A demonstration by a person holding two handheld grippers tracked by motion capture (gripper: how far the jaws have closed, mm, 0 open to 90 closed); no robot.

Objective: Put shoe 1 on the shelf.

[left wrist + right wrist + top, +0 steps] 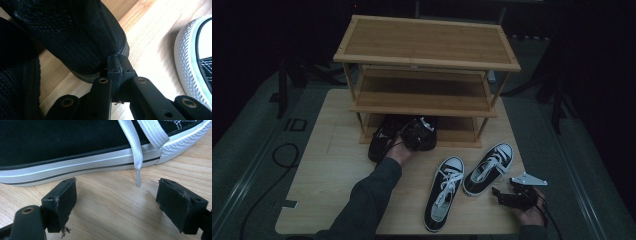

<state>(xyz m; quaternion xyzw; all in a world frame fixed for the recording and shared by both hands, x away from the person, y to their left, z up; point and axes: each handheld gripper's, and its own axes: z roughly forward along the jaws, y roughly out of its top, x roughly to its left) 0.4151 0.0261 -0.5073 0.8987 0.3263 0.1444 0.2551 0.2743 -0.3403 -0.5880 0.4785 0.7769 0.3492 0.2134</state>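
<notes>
Black mesh shoe (384, 137) sits at the rack's (427, 55) bottom shelf, at twelve o'clock from the person's left hand. The left gripper (416, 134) is clenched tight at the shoe's heel (whether any fabric is pinched, I cannot tell). At five o'clock, the right gripper (512, 196) lies released on the table (332, 170), just beside a white-laced sneaker (489, 167); its twin (444, 192) lies alongside.

Count rel. to shoe rack (427, 60) w/ 3 shelves: 2 black shoes (387, 137) at its bottom shelf front, 2 black-white sneakers (444, 192) on table (322, 170) in front of rack, 2 grippers (512, 196).
</notes>
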